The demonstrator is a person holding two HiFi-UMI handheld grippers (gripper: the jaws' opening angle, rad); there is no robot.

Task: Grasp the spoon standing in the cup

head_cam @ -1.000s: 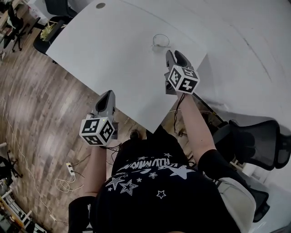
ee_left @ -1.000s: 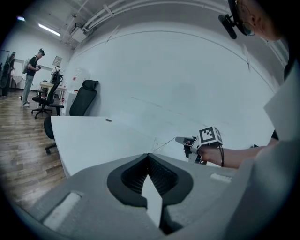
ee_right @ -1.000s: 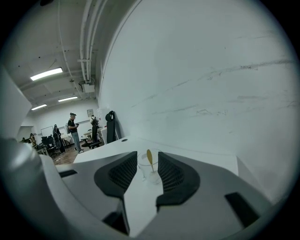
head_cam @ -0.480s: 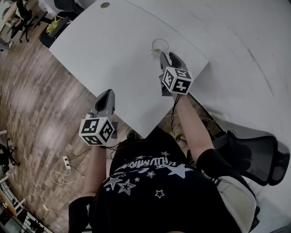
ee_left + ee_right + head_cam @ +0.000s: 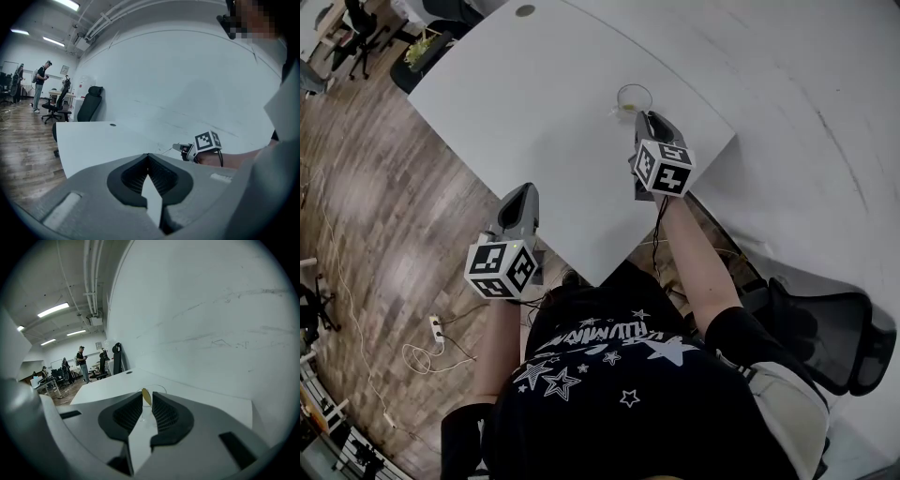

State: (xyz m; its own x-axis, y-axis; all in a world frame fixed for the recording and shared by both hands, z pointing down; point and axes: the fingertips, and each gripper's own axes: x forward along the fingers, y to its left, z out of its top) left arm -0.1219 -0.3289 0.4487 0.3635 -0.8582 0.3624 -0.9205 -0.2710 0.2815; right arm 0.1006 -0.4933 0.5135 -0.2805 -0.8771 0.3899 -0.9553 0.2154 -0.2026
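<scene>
- While standing in the clear cup (image 5: pixel 633 94), the spoon (image 5: pixel 146 396) is showing its pale-gold top above the rim. The cup is sitting on the white table (image 5: pixel 534 122), towards the wall-side edge.
- Right gripper (image 5: pixel 651 118): the jaws have just been closing and are now standing narrow. They are appearing to pinch the spoon's top from both sides, and are reaching in just above the rim, probably to avoid knocking the glass.
- Left gripper (image 5: pixel 521 193): the jaws are resting together and empty. It is hanging past the table's near edge over the floor (image 5: pixel 394 234), idling clear of the work.
- Room: the tabletop is lying bare around the cup, and the wall (image 5: pixel 787 84) is crowding the far side. Lifting straight up is looking like the freest way out.
</scene>
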